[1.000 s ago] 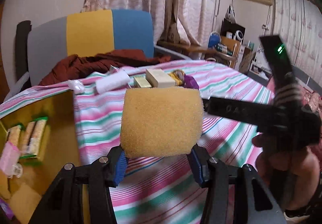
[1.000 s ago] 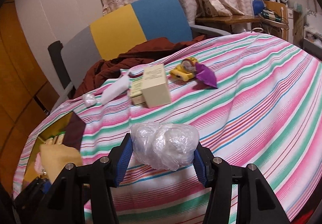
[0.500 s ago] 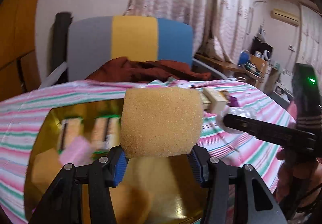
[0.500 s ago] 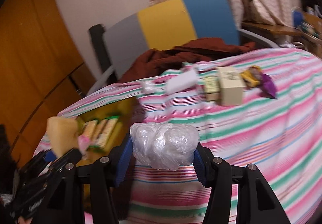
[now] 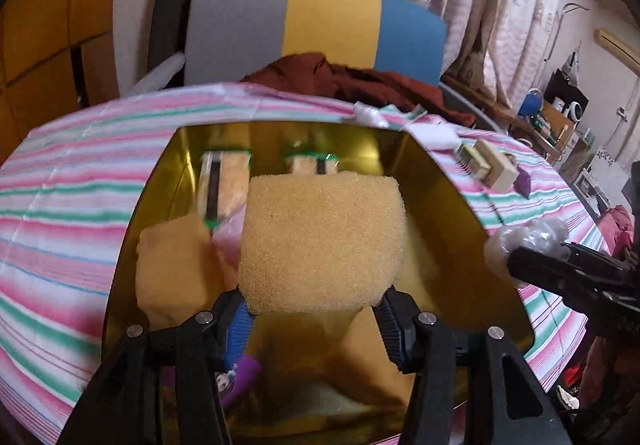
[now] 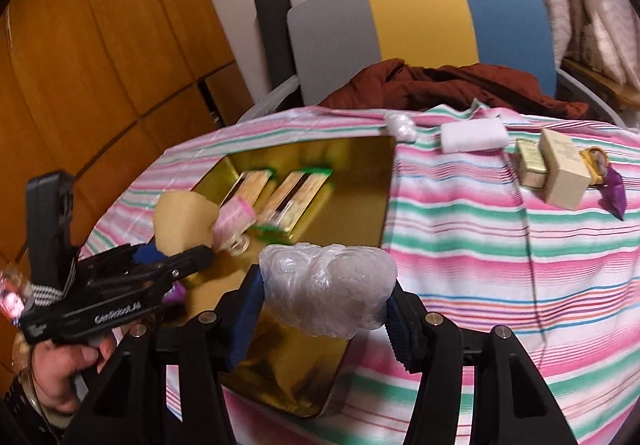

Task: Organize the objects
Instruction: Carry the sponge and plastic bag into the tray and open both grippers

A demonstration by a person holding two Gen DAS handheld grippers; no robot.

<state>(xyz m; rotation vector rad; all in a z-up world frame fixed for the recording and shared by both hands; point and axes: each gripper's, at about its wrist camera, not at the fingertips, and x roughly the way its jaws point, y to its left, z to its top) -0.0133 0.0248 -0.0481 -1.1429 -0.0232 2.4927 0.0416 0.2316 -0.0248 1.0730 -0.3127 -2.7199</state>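
Left wrist view shows the left tool [image 5: 316, 319] gripping a yellow sponge [image 5: 322, 243] over the half-filled gold tin [image 5: 460, 201], the right tool [image 6: 322, 319] gripping a plastic-wrapped bundle [image 6: 326, 287], and boxes [image 6: 562, 169] left at the worktop's far edge.

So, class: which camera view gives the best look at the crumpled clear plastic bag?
The right wrist view: the crumpled clear plastic bag fills the centre, pinched between the right gripper jaws, above the gold tin's edge. The left wrist view shows only part of it at the right edge, behind the black gripper.
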